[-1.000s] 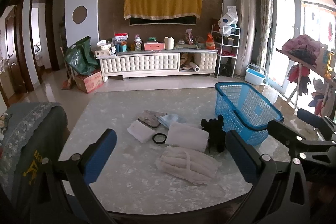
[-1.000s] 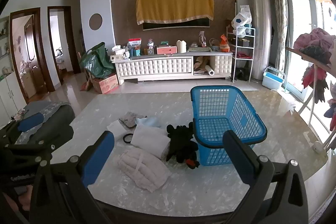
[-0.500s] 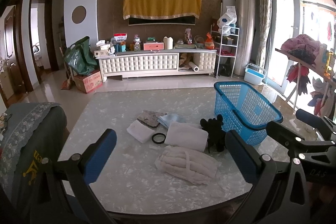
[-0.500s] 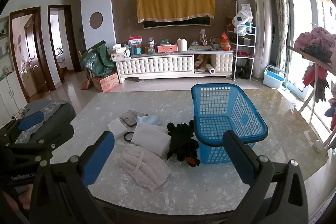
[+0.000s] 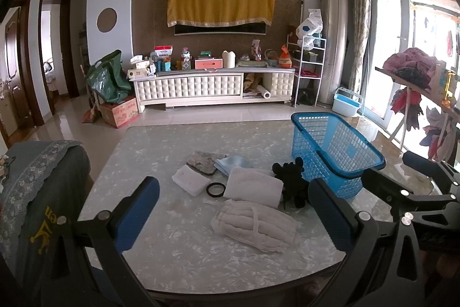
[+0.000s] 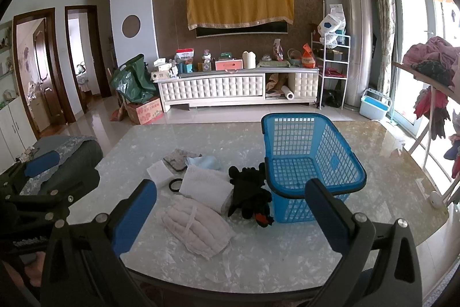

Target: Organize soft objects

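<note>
Several soft things lie on the marble table (image 5: 172, 140): a ribbed white bundle (image 5: 254, 225) nearest me, a folded white towel (image 5: 253, 186), a black plush toy (image 5: 291, 180), a small white cloth (image 5: 191, 182), a pale blue cloth (image 5: 230, 163) and a patterned grey cloth (image 5: 202, 161). A blue mesh basket (image 5: 333, 148) stands empty at the right. My left gripper (image 5: 233, 209) hangs open over the near table edge, holding nothing. My right gripper (image 6: 230, 209) is open too, above the bundle (image 6: 195, 228) and the toy (image 6: 250, 193), with the basket (image 6: 310, 160) just beyond.
A black ring (image 5: 215, 189) lies among the cloths. A dark covered chair (image 5: 34, 192) stands at the table's left. Behind the table are a white TV cabinet (image 5: 212, 85), a green bag (image 5: 107, 79) and a clothes rack (image 5: 417, 82) at the right.
Both views have shifted very slightly; the objects on the table have not moved and both grippers stay open.
</note>
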Demonstrator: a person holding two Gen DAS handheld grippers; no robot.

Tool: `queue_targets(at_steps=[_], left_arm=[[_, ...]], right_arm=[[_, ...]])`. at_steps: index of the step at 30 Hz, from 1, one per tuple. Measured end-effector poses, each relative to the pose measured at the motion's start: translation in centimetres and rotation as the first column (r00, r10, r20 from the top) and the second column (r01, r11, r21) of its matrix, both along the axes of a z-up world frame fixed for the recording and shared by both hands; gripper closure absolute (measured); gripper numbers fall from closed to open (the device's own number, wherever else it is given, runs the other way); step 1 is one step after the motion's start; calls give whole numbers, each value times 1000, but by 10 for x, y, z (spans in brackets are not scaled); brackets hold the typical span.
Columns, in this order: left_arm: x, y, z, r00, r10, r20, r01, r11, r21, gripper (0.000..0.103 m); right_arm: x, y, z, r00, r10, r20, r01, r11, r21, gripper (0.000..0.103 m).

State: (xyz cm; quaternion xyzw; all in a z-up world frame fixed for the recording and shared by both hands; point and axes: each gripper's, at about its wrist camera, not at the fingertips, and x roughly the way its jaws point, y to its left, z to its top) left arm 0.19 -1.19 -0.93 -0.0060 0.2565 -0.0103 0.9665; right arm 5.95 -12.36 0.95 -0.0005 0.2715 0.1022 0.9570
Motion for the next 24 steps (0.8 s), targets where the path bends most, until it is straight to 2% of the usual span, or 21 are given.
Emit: queue_targets(at_steps=[24], left_arm=[[0, 1, 1, 1000, -8, -8, 8, 1000, -9, 0]], right_arm=[[1, -3, -2, 1000, -5, -19, 5, 1000, -2, 0]])
